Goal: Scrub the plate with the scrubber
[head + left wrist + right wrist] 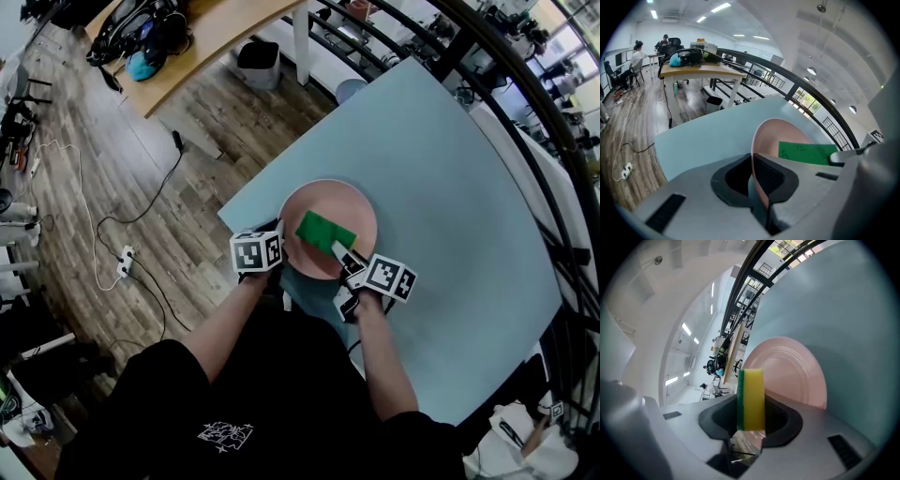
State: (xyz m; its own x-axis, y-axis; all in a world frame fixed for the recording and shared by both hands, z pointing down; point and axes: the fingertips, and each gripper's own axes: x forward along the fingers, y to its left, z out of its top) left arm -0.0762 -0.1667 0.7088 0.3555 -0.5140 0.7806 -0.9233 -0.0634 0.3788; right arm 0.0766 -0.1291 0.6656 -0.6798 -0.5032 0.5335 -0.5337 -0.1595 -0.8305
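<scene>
Scrubber (pixel 751 399) sits clamped in the right gripper (pixel 750 416), long axis running straight out from its jaws, green side over the plate (pixel 330 199); left gripper (pixel 753 176) pinches the plate's near rim.

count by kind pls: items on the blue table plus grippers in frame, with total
plate: 1 (pink, rim clamped by the left gripper)
scrubber: 1 (green and yellow, held by the right gripper)
grippers: 2
total: 4
</scene>
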